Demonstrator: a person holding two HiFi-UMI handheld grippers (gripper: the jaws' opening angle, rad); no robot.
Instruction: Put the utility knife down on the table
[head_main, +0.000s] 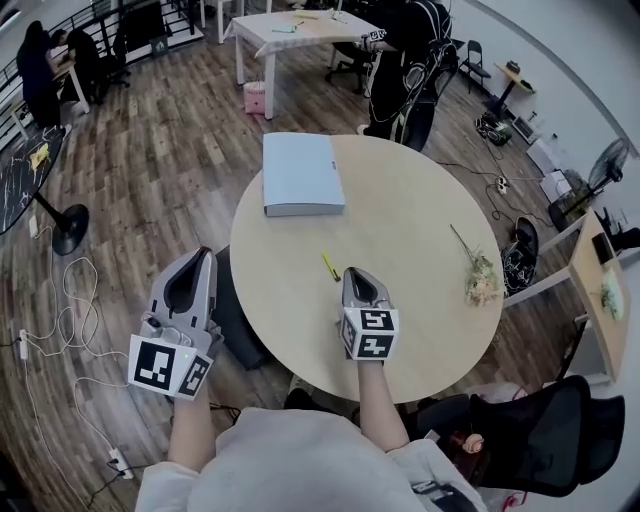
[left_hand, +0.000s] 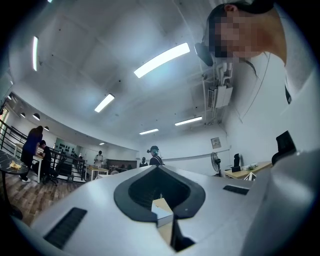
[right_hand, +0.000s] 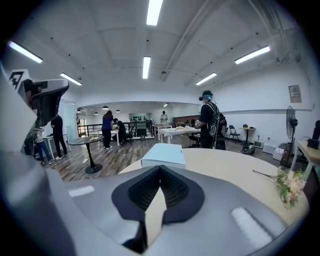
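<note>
The yellow utility knife (head_main: 330, 266) lies flat on the round wooden table (head_main: 400, 230), near its front left part. My right gripper (head_main: 356, 272) hovers just right of the knife, a short gap away, with its jaws shut and nothing between them. Off the table's left edge, over the floor, is my left gripper (head_main: 204, 255), also shut and holding nothing. The knife shows in neither gripper view. In the right gripper view the jaws (right_hand: 160, 169) meet at their tips, pointing across the table. The left gripper view shows its jaws (left_hand: 159, 169) closed as well.
A light-blue box (head_main: 300, 173) lies at the table's far left. A dried flower sprig (head_main: 478, 272) rests near the right edge. A person (head_main: 408, 60) stands behind the table. A black chair (head_main: 545, 435) is at my right; cables (head_main: 70, 300) trail on the floor at left.
</note>
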